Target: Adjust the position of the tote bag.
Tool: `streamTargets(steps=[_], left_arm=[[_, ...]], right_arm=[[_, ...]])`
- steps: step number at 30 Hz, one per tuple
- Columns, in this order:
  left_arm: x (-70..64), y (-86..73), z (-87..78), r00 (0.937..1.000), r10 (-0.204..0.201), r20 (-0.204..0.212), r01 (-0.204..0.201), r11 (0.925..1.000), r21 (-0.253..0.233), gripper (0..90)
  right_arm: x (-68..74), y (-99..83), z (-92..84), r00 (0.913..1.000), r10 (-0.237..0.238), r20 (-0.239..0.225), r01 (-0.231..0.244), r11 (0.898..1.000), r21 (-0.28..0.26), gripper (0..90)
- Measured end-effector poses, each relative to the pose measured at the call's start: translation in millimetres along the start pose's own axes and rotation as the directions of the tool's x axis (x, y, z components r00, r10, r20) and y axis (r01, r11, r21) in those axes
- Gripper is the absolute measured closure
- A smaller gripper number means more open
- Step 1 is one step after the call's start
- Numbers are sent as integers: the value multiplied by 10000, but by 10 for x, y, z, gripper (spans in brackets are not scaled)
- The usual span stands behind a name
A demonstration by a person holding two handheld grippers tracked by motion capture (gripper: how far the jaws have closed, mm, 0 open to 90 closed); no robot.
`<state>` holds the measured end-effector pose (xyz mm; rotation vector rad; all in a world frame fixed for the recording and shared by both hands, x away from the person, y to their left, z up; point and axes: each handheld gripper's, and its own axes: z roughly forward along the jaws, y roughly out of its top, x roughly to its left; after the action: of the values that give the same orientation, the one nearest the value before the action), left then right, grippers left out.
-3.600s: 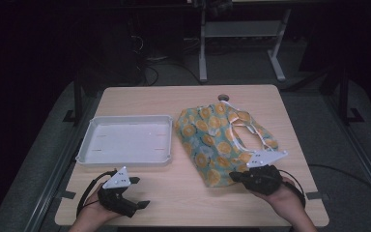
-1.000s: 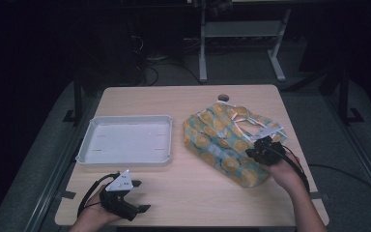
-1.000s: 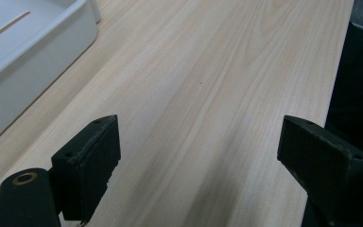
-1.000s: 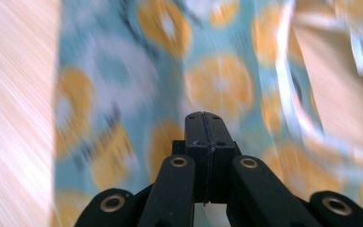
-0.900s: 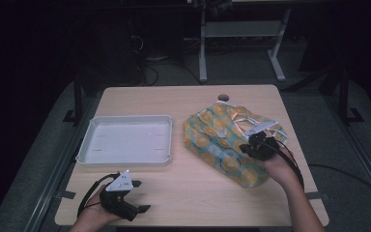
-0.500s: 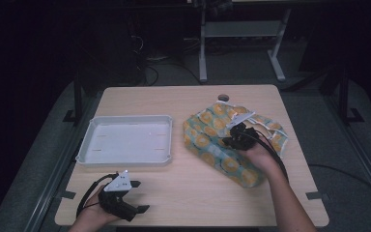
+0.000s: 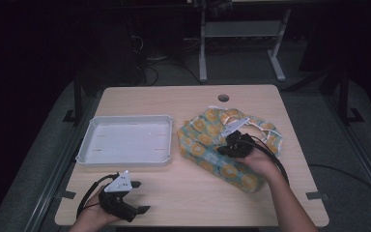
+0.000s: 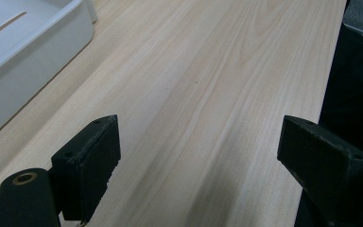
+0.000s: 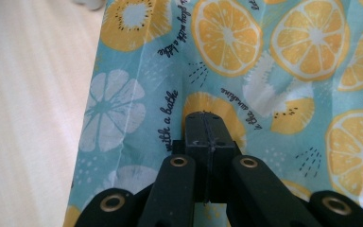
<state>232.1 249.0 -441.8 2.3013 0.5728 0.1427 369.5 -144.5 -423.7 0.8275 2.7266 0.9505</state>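
A teal cloth bag (image 7: 200,137) printed with orange slices lies crumpled on the right half of the wooden table (image 7: 174,101), its white handles (image 7: 265,128) at the far right. My right gripper (image 7: 223,149) rests on the middle of the bag, pointing left. In the right gripper view its jaws (image 9: 204,124) are pressed together over the bag (image 9: 246,47), apparently pinching a fold of it. My left gripper (image 7: 139,196) sits low at the table's front left edge. Its jaws stand wide open (image 8: 208,156) over bare wood.
A shallow white tray (image 7: 125,159) lies on the left half of the table; its corner (image 8: 33,61) shows in the left gripper view. A round cable hole (image 7: 223,97) sits near the far edge. Beyond the table stand a dark floor and a metal stand (image 7: 203,43).
My right gripper has travelled from the bag's near right corner up and leftward onto its middle, and the bag has bunched and shifted with it. The left gripper has barely moved.
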Motion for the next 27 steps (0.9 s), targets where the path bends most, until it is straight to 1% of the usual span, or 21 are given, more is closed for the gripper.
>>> streamTargets(steps=[2,3,5,6,7,8,9,10,11,12,13,14,15,16,17,18,20,22,23,26,27], left_arm=[[-4,0,-1,10000,7,11,-7,10000,-22,136],[-5,1,-1,10000,27,17,-27,10000,-22,136],[-9,4,0,10000,17,34,-17,10000,-26,136],[-12,7,0,10000,10,40,-10,10000,-24,136],[-16,11,-2,10000,-2,51,2,10000,-9,136],[-17,16,0,10000,9,55,-9,10000,-16,136],[-20,24,4,10000,-12,66,12,10000,-48,136],[-20,41,3,10000,19,48,-19,10000,-67,136],[-24,63,7,10000,-18,47,19,9999,-106,136],[-24,91,9,10000,7,25,-7,9999,-125,136],[-28,125,13,10000,-9,-46,8,9999,-148,136],[-31,163,15,10000,-4,-99,3,9999,-138,136],[-33,204,20,9999,-18,-145,15,9999,-168,136],[-36,247,24,9998,-59,-200,55,9998,-196,136],[-32,290,27,9997,-72,-220,68,9998,-206,136],[-26,330,34,9997,-126,-228,119,9994,-323,136],[10,417,33,9994,-161,-306,150,9993,-351,139],[64,532,38,9988,-288,-397,269,9985,-479,142],[83,573,40,9985,-293,-453,269,9983,-524,143],[175,739,59,9979,-311,-560,272,9972,-698,156],[209,790,74,9977,-357,-576,312,9964,-783,157]], right_arm=[[44,-18,-12,9997,-174,-186,175,9998,52,899],[61,-31,-17,9993,-293,-248,292,9996,-25,899],[111,-56,-27,9983,-227,-536,228,9997,2,899],[130,-71,-32,9977,-385,-551,386,9993,7,899],[165,-80,-44,9972,-387,-642,391,9992,35,899],[217,-91,-59,9962,-587,-636,603,9979,227,898],[217,-91,-59,9962,-587,-636,603,9979,227,898],[238,-89,-85,9967,-668,-455,676,9976,171,898],[238,-89,-85,9967,-668,-455,676,9976,171,898],[236,-85,-108,9974,-571,-450,572,9984,18,898],[230,-77,-168,9986,-362,-389,352,9990,-258,874],[232,-76,-200,9992,-157,-355,142,9991,-400,855],[232,-76,-200,9992,-157,-355,142,9991,-400,855],[223,-92,-271,9998,47,-194,-56,9988,-477,806],[217,-109,-306,9999,125,-21,-126,9985,-529,783],[217,-109,-306,9999,125,-21,-126,9985,-529,783],[191,-151,-382,9991,378,199,-365,9974,-624,743],[154,-212,-463,9968,714,356,-685,9946,-779,713],[126,-253,-508,9947,895,505,-853,9932,-794,698],[72,-349,-592,9893,1189,841,-1127,9908,-755,678],[28,-418,-645,9850,1394,1018,-1311,9878,-836,668]])
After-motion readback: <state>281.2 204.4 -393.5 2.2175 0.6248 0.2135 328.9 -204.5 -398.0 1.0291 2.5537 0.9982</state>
